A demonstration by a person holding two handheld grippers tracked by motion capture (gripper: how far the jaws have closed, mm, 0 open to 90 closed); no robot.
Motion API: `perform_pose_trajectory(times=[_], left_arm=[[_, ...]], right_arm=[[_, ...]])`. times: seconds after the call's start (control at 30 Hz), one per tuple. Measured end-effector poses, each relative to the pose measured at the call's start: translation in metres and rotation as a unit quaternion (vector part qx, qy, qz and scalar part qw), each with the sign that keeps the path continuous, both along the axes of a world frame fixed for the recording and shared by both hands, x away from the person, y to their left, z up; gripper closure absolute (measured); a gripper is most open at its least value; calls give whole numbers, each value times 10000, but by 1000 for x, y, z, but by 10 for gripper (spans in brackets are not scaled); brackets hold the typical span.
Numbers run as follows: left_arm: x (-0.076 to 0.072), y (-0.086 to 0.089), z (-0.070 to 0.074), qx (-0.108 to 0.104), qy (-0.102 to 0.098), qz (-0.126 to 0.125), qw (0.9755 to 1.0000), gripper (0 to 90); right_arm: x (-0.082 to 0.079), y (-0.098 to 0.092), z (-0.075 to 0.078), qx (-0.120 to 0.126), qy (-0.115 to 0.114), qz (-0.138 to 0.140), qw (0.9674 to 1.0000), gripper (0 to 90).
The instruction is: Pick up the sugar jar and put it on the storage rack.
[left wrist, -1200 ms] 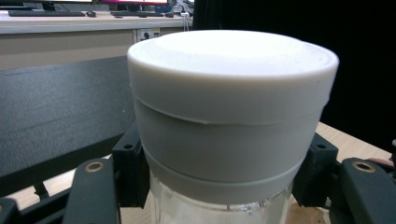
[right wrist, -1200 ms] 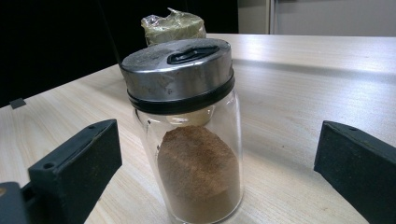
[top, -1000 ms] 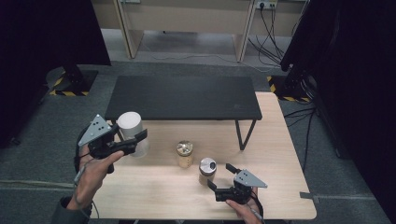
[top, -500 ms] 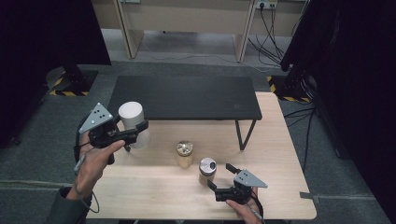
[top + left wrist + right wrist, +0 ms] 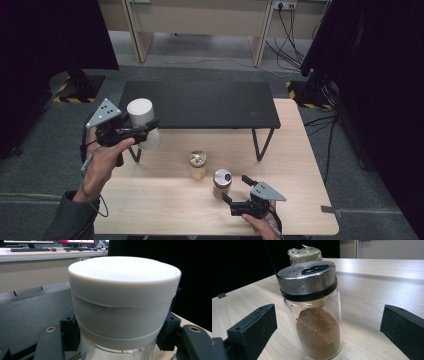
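High view: the left gripper [image 5: 131, 133] is clenched on a jar [image 5: 143, 123], held clear of the table [image 5: 165, 210] near its left end, in front of the black shelf [image 5: 200, 104]. The jar has a wide white cap and a paler body below; it tilts, cap toward the shelf, body hanging just past the jaws. The left hand [image 5: 102, 159] grips the handle from below. The right gripper [image 5: 235, 190] lies low at the table's near edge with jaws released, and a shaker [image 5: 221, 183] stands upright just ahead of it, between the jaw tips but apart from them. Left of the shaker, farther from that gripper, a gold-topped jar [image 5: 198, 164] stands on the table.

Left gripper view: the jar [image 5: 122, 300] sits directly between the two jaws, which press its sides just under the cap. The cap is matt white, flat on top, with a stepped skirt and a fine seam running round it; clear glass shows beneath. The black shelf [image 5: 32, 315] lies beyond at left.

Right gripper view: the shaker [image 5: 314, 310] stands on the table [image 5: 374, 290] between the spread jaws, well clear of both. It is clear glass, roughly half full of brown powder, with a brushed-metal lid, a black flip tab and a black ring. Behind it, the gold-topped jar [image 5: 305, 253] shows a crinkled wrap.
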State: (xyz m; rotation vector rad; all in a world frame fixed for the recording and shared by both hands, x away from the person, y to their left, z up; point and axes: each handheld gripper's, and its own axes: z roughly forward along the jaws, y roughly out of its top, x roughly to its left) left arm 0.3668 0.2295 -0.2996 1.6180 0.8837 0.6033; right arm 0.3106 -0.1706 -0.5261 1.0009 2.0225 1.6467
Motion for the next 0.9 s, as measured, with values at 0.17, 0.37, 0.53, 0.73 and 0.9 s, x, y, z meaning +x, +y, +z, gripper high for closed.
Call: perform_pose_trajectory(times=[0.17, 0.37, 0.53, 0.73, 0.9], left_arm=[[7, -1, 5, 47, 19, 52, 10000, 349], [13, -2, 12, 83, 33, 101, 9999, 349], [21, -3, 16, 100, 33, 177, 9998, 349], [30, -4, 18, 114, 48, 296, 9995, 349], [37, -4, 19, 94, 27, 392, 9992, 349]], right_arm=[[0, 0, 0, 1, -1, 1, 10000, 8], [0, 0, 0, 4, -1, 0, 10000, 8], [0, 0, 0, 6, -1, -1, 10000, 8], [0, 0, 0, 9, 0, -2, 10000, 8], [0, 0, 0, 1, -8, 6, 10000, 8]])
